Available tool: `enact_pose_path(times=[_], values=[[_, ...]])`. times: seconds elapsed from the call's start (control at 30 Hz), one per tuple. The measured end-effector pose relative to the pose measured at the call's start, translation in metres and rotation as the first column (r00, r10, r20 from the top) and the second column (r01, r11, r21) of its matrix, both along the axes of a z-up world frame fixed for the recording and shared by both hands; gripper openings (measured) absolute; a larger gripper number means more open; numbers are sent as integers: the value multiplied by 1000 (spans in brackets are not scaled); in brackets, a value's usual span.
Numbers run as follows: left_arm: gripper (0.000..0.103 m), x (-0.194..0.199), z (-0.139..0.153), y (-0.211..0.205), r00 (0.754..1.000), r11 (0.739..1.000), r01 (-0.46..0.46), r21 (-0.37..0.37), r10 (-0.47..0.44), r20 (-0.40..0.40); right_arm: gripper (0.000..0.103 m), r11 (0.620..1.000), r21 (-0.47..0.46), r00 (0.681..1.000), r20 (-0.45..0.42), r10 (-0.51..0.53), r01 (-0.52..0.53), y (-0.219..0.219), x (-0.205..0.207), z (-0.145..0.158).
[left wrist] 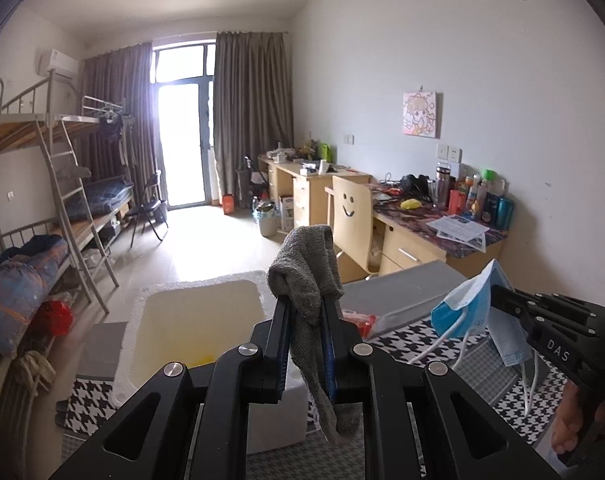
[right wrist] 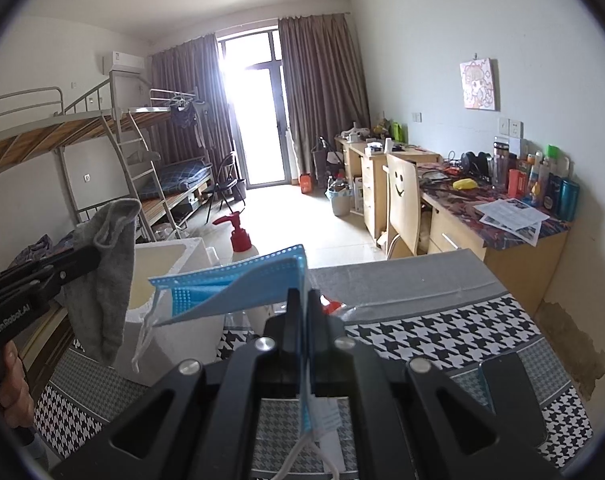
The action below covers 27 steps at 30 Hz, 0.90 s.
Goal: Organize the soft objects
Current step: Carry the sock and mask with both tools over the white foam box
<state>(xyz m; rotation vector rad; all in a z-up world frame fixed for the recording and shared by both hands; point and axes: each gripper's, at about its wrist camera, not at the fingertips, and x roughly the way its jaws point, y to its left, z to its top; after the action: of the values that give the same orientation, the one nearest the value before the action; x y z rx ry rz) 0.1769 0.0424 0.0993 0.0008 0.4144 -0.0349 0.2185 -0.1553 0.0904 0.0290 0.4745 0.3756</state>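
A dormitory room holds bunk beds [left wrist: 42, 184] at left and a cluttered desk [left wrist: 434, 228] along the right wall. Nearer, a houndstooth-covered surface [right wrist: 454, 332] carries a white foam box [left wrist: 198, 320]. The left tool [left wrist: 305, 312] clenches a grey sock [left wrist: 308, 280], long axis hanging vertically. The right tool [right wrist: 305, 300] clenches a blue face mask [right wrist: 238, 288], extending leftward, straps dangling.

White foam box [left wrist: 198, 320] lower centre gapes open, unblocked; red pump bottle [right wrist: 240, 236] stands just behind it; chair [left wrist: 352, 220] beyond.

Blown-out window [left wrist: 182, 128] glare, fisheye-warped edges
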Motion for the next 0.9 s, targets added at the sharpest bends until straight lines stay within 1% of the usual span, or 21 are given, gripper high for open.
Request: enact_pose_path(times=[0.27,0.5,0.9], values=[[15,9,10,13,999,999,-47,-2,47,10,5,1000,-3,1000,14,24,-23,11,4,10],[15,17,13,31,996,996,-93,-3,93,3,5,998,7,998,4,59,-59,28,14,17],[15,28,14,58,982,982,-186,-4,186,-7,5,991,-20,991,6,133,-133,62,20,26]])
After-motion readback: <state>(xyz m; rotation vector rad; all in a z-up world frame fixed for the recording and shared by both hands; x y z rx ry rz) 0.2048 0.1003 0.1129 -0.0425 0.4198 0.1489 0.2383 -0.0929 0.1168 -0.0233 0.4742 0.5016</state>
